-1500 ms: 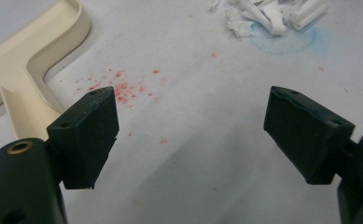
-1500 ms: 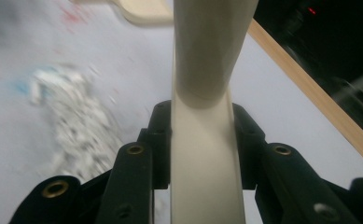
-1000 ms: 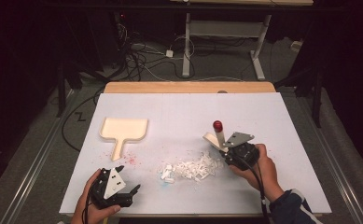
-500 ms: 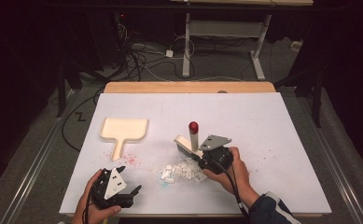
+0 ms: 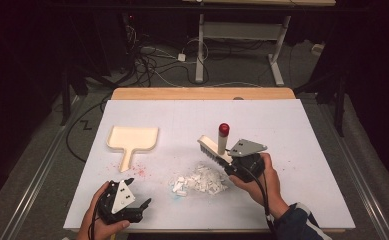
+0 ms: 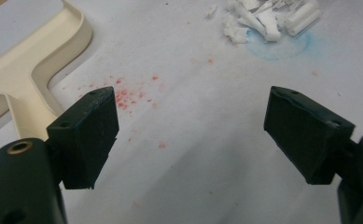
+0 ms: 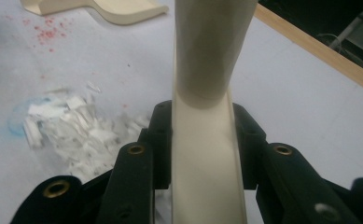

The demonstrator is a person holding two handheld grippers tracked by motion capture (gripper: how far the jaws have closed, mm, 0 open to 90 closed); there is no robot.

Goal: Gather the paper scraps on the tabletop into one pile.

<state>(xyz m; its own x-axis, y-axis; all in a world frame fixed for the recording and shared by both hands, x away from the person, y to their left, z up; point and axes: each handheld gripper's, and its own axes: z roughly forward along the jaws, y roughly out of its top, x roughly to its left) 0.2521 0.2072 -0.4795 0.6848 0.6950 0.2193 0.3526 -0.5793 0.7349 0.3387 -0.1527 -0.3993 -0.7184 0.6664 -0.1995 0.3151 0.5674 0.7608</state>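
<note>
My right gripper point(image 5: 230, 160) is shut on the cream base of a small brush point(image 5: 222, 142). The brush has a red-capped handle standing up and dark bristles at its left end, just above the table. In the right gripper view both jaws press the brush point(image 7: 202, 154) from either side. A pile of white paper scraps point(image 5: 200, 181) lies just left of and below that gripper, also seen as paper scraps point(image 7: 72, 128). A cream dustpan point(image 5: 132, 139) lies flat at the left. My left gripper point(image 5: 140, 193) rests near the front edge, open with nothing in it point(image 6: 193, 133), and the dustpan handle point(image 6: 23, 88) is just beyond its left jaw.
Red specks point(image 5: 138, 171) dot the white table cover point(image 5: 292, 130) below the dustpan, and a faint blue ring point(image 6: 277, 44) marks it under the scraps. A wooden strip point(image 5: 202, 93) runs along the far edge. Beyond the table, cables and desk legs stand on the floor.
The right gripper swept the brush left toward the scraps, then drew it back right and a little up. The left gripper has stayed where it was.
</note>
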